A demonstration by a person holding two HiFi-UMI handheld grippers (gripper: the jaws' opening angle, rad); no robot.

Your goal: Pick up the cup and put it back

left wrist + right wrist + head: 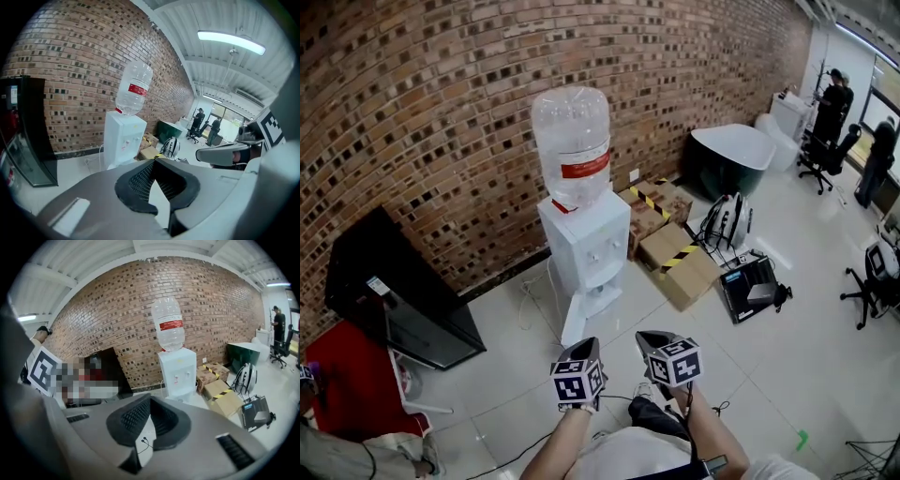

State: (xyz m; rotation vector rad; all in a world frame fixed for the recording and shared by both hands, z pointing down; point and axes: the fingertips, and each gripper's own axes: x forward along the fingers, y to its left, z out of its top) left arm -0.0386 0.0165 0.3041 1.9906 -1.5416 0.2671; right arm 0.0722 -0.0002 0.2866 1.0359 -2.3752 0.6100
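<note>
Both tools are empty. The left gripper (pixel 154 160) has its jaws brought together at the tips with only bare floor showing through the wedge behind them. The right gripper (pixel 150 398) is the same: pads closed tip to tip, nothing pinched. In the head view I see both held side by side close to the person's body, well apart from any furniture.

I can't find the cup in any view. Straight ahead stands a white plastic water dispenser (pixel 584 244) with a clear upturned bottle (pixel 571 141) bearing a red label, set against the red-brown brick wall (pixel 441 112). The tap recess (pixel 602 292) low on its front is the likeliest spot for a cup, but it is too small and pale for me to tell whether one stands there. Brown cardboard boxes with yellow-black tape (pixel 680 262) lie just beside the dispenser on the pale tiled floor (pixel 769 375), and a black flat panel (pixel 394 291) leans against the wall to the left.

As I judge it, this fits two stages. Either the cup is resting somewhere ahead waiting to be picked up, or it is already set back and the grippers are clear of it. Closed empty jaws and no cup in sight don't settle which. All I can log is that nothing is being carried now.
</note>
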